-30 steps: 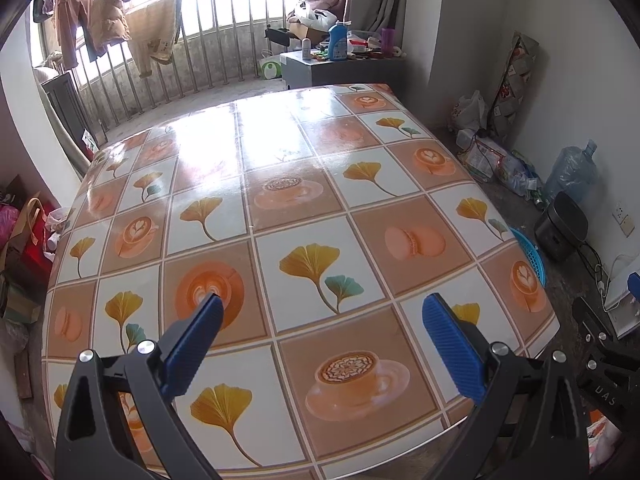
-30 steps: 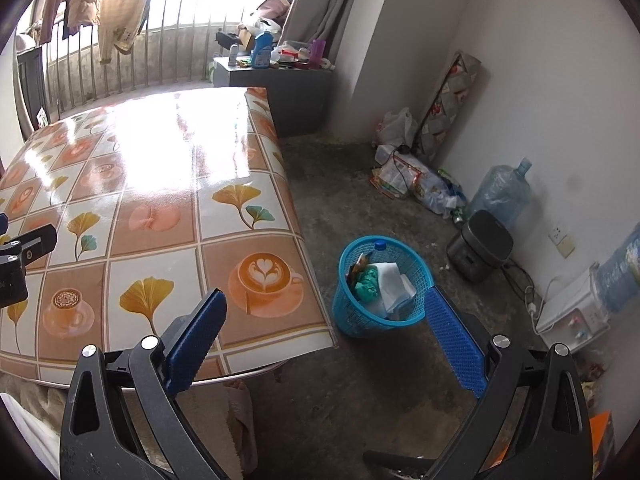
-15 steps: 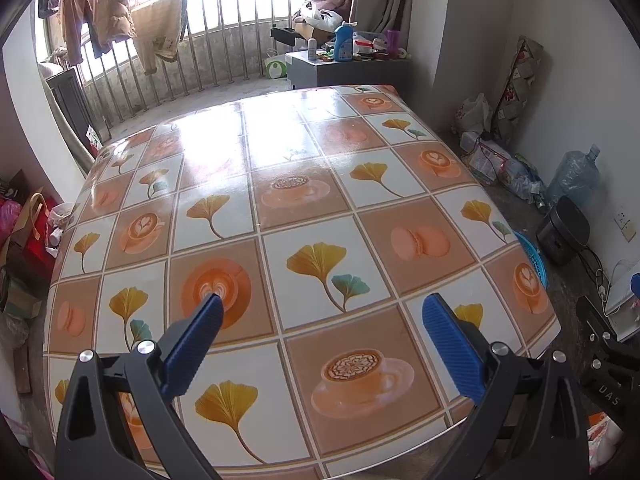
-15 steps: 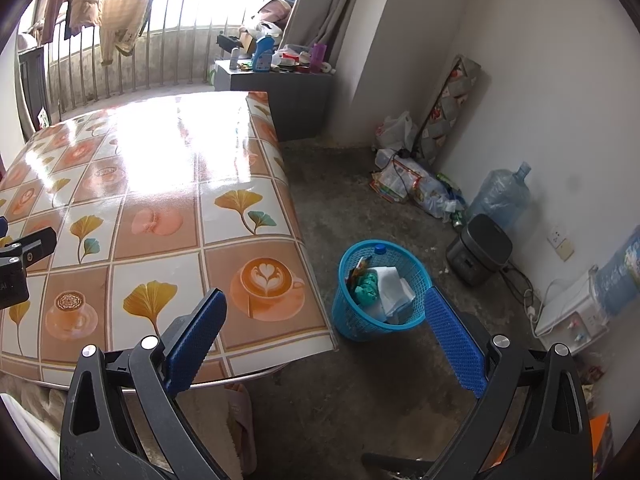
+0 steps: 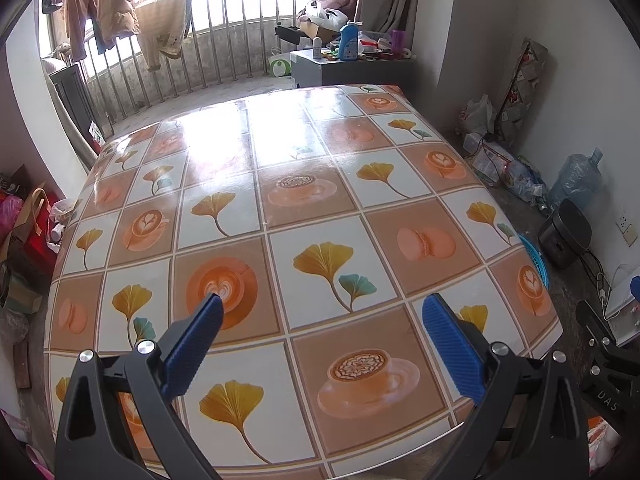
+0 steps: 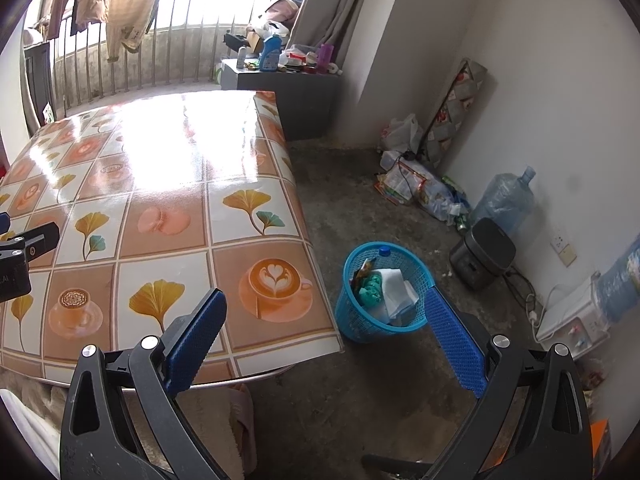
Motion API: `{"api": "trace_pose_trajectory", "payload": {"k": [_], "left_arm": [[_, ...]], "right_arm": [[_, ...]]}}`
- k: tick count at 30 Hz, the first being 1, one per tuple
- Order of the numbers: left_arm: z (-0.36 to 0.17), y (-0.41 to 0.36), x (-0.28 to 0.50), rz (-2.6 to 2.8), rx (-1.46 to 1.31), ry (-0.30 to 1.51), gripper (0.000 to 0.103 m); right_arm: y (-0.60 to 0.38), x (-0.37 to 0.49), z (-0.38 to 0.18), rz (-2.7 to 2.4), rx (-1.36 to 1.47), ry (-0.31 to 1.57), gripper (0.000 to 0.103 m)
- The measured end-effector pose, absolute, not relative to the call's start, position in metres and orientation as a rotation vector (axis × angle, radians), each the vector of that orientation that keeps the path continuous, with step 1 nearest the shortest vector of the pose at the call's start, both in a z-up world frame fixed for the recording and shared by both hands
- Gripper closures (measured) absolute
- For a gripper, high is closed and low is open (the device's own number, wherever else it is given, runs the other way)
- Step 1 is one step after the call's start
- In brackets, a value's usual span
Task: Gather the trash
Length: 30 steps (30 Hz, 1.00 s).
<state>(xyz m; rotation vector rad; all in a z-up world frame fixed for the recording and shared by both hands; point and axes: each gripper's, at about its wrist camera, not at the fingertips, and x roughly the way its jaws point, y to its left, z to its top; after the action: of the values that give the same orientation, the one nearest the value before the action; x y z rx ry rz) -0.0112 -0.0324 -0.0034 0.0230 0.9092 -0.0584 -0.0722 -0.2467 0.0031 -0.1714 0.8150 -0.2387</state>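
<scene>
Left tool [image 5: 320,304] pulled back, glossy tablecloth [image 5: 320,208], mesh basket [image 6: 356,320]

left black hand-held gripper with blue ribbed finger pads [image 5: 320,316], jaws spread wide, nothing between them, angled down, right black hand-held gripper with blue ribbed finger pads [image 6: 326,312], same wide-open pose, empty, each gripper's black frame edging into the other's view
</scene>
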Motion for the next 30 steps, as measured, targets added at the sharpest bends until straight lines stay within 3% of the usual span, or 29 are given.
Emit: {"api": "trace_pose_trajectory", "payload": {"k": [30], "left_arm": [[-0.0038,-0.0283,-0.0093,-0.049,0.023,0.919,0.005]], "right_arm": [[-0.2453,-0.0717,0.0013,-0.226,-0.178,0.816,0.008]]}}
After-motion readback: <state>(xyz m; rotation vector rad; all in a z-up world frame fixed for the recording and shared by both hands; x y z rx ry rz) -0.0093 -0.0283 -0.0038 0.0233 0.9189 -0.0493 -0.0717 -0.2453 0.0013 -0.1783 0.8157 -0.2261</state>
